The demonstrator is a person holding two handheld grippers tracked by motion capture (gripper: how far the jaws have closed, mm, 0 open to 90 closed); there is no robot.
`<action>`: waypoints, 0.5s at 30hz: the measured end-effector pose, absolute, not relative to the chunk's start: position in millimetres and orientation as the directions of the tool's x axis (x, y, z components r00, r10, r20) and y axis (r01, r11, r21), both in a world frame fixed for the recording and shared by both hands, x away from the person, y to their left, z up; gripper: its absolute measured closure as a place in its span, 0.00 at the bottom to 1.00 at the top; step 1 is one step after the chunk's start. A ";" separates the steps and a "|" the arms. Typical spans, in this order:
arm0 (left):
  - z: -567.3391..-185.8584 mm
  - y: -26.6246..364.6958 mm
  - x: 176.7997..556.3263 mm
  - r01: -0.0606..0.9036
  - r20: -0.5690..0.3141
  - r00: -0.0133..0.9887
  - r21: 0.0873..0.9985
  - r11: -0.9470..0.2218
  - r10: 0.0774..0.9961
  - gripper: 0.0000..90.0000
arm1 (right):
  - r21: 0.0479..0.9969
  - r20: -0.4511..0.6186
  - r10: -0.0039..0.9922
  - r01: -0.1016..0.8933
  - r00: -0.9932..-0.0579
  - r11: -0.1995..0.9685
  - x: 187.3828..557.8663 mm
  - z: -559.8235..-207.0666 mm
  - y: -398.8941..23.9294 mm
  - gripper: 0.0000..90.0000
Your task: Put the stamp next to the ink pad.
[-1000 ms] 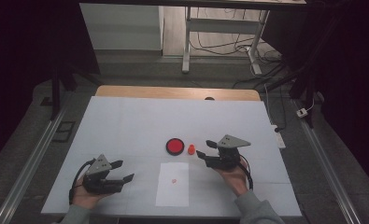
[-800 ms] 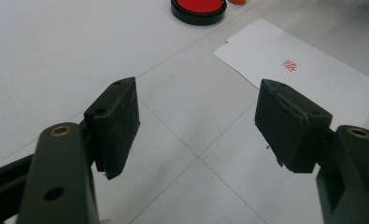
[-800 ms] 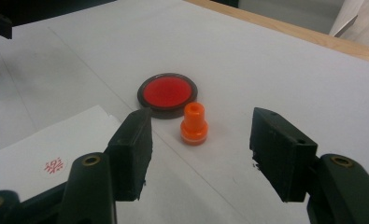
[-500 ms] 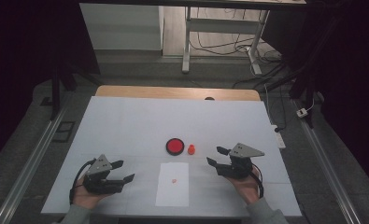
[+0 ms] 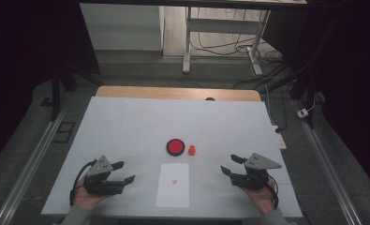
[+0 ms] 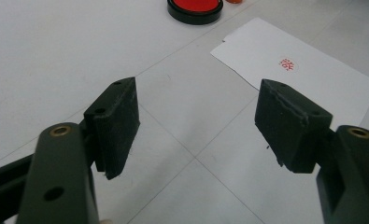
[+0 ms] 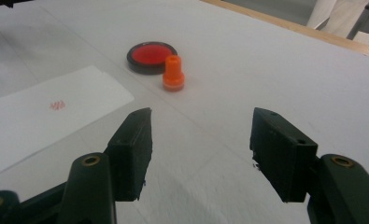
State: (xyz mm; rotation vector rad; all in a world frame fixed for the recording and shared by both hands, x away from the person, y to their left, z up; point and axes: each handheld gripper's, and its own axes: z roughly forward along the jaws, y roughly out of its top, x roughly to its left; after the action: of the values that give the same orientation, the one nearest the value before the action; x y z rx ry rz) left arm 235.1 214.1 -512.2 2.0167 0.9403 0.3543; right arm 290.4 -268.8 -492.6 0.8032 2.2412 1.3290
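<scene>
A white table (image 5: 126,126) is lying under a fixed overhead camera, with a person's two hands coming in from its near edge, each holding a black two-jaw gripper.

The left gripper (image 5: 122,172) is resting low at the near left of the table, its jaws standing wide apart with nothing between them. In the left gripper view, the gripper (image 6: 196,126) is pointing toward a white sheet of paper (image 6: 303,79) that is lying ahead and to its right, bearing a small red stamped mark (image 6: 287,64).

The right gripper (image 5: 230,165) is sitting at the near right, its jaws likewise spread and empty. In the right gripper view, the gripper (image 7: 201,149) is facing a small orange stamp (image 7: 173,73) standing upright, well ahead of the jaws and apart from them.

The stamp (image 5: 192,150) is standing just beside a round red ink pad (image 5: 175,146) in a black rim, near the table's middle. The paper (image 5: 173,184) is lying between the two grippers, nearer the person than the pad.
</scene>
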 end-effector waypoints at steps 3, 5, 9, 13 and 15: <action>-512.4 214.1 235.3 0.487 -0.093 0.675 0.801 -0.348 0.731 0.34 | 0.884 -0.061 0.661 0.267 -0.748 0.384 286.2 -495.0 -276.3 0.43; -512.4 214.1 235.4 0.487 -0.093 0.675 0.801 -0.347 0.732 0.34 | 0.881 -0.061 0.665 0.272 -0.745 0.386 283.8 -496.5 -280.4 0.43; -512.2 214.6 235.2 0.487 -0.094 0.673 0.803 -0.345 0.733 0.34 | 0.877 -0.057 0.659 0.279 -0.750 0.392 278.8 -501.8 -286.4 0.43; -512.1 215.2 235.2 0.487 -0.095 0.673 0.804 -0.342 0.734 0.34 | 0.870 -0.064 0.658 0.281 -0.750 0.406 274.2 -504.1 -291.3 0.43; -512.0 215.2 235.0 0.486 -0.094 0.673 0.804 -0.343 0.734 0.34 | 0.873 -0.055 0.661 0.285 -0.749 0.396 274.5 -504.4 -293.1 0.43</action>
State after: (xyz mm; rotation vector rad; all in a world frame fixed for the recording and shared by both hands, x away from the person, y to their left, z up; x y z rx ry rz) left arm 235.0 215.2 -512.0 2.0117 0.9424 0.3586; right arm 274.5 -293.1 -504.4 0.8147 2.2647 1.3010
